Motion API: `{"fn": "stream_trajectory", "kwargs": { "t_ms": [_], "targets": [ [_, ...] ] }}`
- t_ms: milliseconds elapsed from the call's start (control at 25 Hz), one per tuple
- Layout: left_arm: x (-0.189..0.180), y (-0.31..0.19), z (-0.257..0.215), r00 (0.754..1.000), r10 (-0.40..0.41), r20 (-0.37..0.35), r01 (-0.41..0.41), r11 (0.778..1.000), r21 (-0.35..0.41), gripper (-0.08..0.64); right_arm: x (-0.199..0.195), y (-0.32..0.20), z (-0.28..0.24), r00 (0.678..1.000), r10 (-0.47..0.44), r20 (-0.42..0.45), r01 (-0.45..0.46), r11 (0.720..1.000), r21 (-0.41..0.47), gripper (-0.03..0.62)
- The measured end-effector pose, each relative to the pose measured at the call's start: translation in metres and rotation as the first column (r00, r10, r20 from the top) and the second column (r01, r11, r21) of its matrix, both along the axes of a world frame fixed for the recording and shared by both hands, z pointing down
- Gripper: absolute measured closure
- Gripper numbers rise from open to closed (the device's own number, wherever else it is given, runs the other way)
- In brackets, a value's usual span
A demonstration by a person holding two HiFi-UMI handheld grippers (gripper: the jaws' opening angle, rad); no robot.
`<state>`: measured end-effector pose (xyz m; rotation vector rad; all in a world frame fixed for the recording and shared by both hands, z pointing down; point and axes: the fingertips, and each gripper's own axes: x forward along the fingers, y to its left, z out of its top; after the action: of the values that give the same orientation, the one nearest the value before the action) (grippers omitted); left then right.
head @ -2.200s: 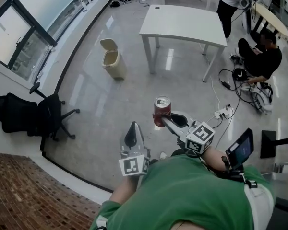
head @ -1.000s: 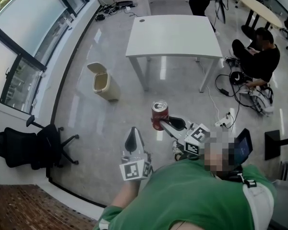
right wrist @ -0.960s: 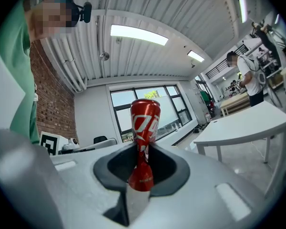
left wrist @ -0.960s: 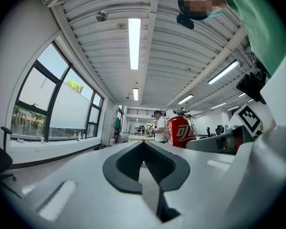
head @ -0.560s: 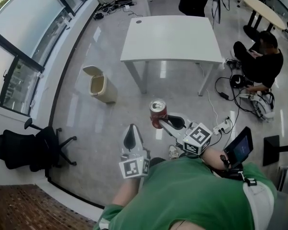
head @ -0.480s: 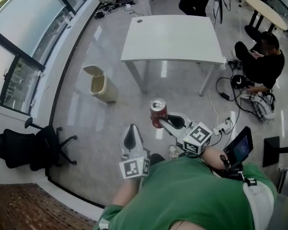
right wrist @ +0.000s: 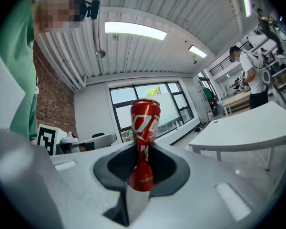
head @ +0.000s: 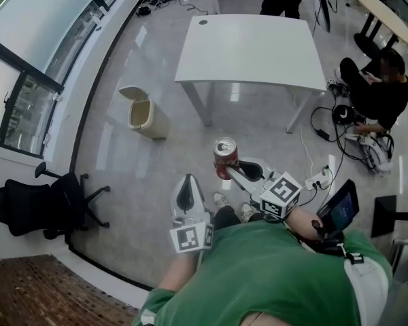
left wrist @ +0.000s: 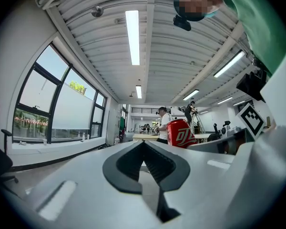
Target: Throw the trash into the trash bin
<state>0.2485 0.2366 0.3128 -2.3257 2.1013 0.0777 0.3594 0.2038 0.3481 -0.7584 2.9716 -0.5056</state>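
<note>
The red soda can point(head: 225, 156) stood upright, pinched at its crushed lower part between the jaws of the right gripper point(head: 230, 171), held above the grey floor point(head: 122, 161). The left gripper point(head: 185, 191) hung beside it, its jaws pressed together with nothing between them. The beige trash bin point(head: 144, 113), lid up, stood well apart to the left, near a white table point(head: 251, 46).

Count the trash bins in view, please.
1. The trash bin stands with its lid open, left of the white table. Others may lie outside the frame.
</note>
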Motion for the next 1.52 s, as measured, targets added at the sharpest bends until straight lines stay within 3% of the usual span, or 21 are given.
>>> {"fn": "stream_trajectory", "kwargs": {
  "t_ms": [240,560,920,1280,1520],
  "targets": [
    [-0.023,-0.031,-0.001,1.000,0.012,-0.004,-0.011,1.000,0.003,0.554,-0.016,-0.029,-0.006,0.999,0.028,-0.020,-0.028,1.000,0.010,0.525],
    [-0.061,-0.076,-0.012,0.994,0.021,0.111,-0.027,0.998,0.053,0.554,-0.053,-0.069,-0.019,0.998,0.050,-0.033,-0.048,0.998,0.047,0.525],
    [-0.098,-0.106,-0.014,0.988,0.051,0.143,-0.062,0.995,0.078,0.554,-0.100,-0.103,-0.020,0.998,0.064,-0.002,-0.064,0.996,0.067,0.525],
    [-0.122,-0.120,0.008,0.993,-0.005,0.114,0.003,1.000,0.017,0.554,-0.122,-0.128,-0.007,1.000,0.015,-0.021,-0.015,0.999,0.037,0.525],
    [-0.151,-0.149,0.012,0.991,-0.095,0.094,0.094,0.996,0.006,0.554,-0.144,-0.172,-0.001,0.998,-0.056,-0.024,0.056,0.998,0.021,0.525]
  ]
}}
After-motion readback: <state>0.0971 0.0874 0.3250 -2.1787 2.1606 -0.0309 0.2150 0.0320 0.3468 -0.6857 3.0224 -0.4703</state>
